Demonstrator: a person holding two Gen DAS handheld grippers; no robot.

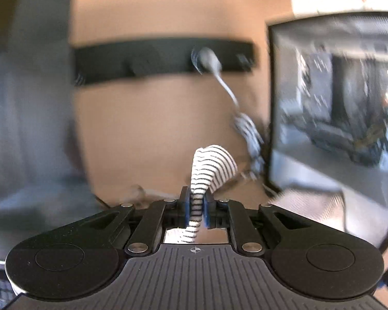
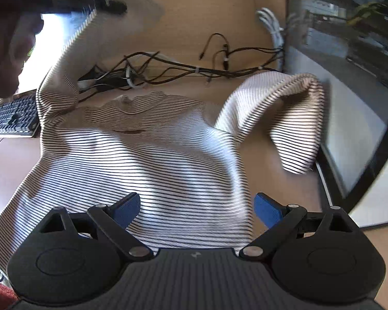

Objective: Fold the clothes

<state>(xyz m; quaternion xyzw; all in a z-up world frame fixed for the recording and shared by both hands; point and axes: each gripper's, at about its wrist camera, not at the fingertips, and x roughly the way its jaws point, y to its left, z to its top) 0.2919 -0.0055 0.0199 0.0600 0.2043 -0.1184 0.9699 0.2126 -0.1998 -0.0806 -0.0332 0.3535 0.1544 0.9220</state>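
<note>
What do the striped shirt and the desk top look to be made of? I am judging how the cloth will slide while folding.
The striped shirt looks like a soft, matte knit, likely cotton jersey: it drapes, bunches and holds limp folds. The left gripper pinches a thin fold of it flat. The desk top looks like smooth wood-tone laminate or veneer, even and faintly glossy; which one cannot be told.

I'm looking at an office desk: a wooden desktop (image 2: 188, 15) with a dark monitor (image 2: 349, 82) at its right edge, a keyboard (image 2: 11, 116) at the left edge, a tangle of cables (image 2: 168, 69) toward the back, and a black power strip (image 1: 163, 60).
</note>
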